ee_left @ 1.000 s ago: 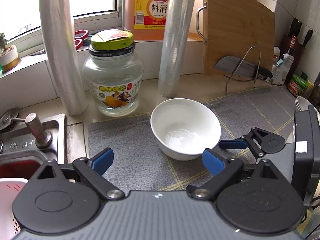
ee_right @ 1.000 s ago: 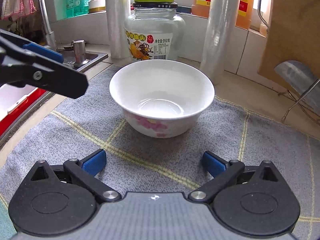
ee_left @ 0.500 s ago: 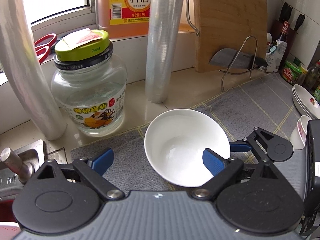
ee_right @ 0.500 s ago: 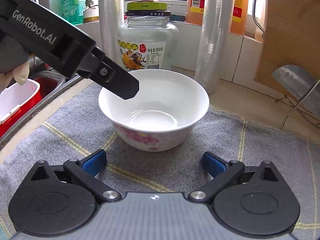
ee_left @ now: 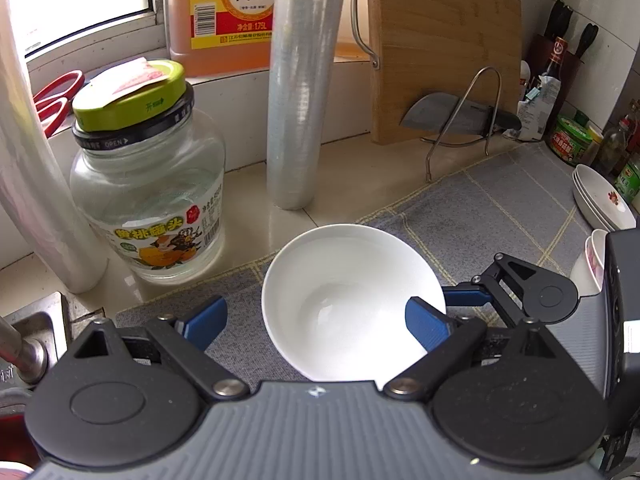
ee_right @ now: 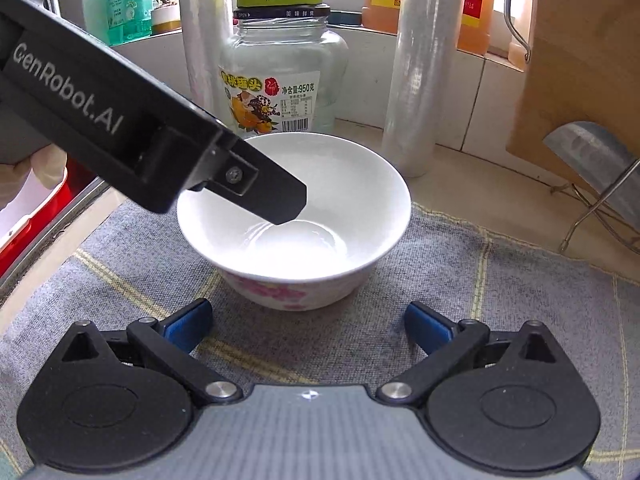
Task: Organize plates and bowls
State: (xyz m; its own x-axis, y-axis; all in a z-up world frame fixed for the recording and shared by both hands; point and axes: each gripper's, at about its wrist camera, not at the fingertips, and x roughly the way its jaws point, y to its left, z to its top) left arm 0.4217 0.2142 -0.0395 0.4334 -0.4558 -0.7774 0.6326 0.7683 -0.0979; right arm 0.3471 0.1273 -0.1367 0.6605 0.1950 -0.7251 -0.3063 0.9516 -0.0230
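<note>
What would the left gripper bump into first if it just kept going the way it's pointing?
Most likely the white bowl. The open left gripper already straddles the bowl's near rim, one finger over its hollow, so it would probably meet the bowl's inside; depth is unclear.

One bowl [ee_left: 352, 300], one jar [ee_left: 148, 184] (green-lidded), two film rolls [ee_left: 300, 92]

The left gripper [ee_left: 316, 320] is held pointing steeply downward, its jaws spread wide, with nothing pressed between the blue pads [ee_left: 426, 326]. Seen from the right wrist view, its black finger [ee_right: 260, 196] is reached in from the upper left, and a fingertip of the person's hand [ee_right: 24, 176] is seen behind it. The right gripper [ee_right: 308, 324] is likewise angled downward, with its jaws spread wide and empty.
</note>
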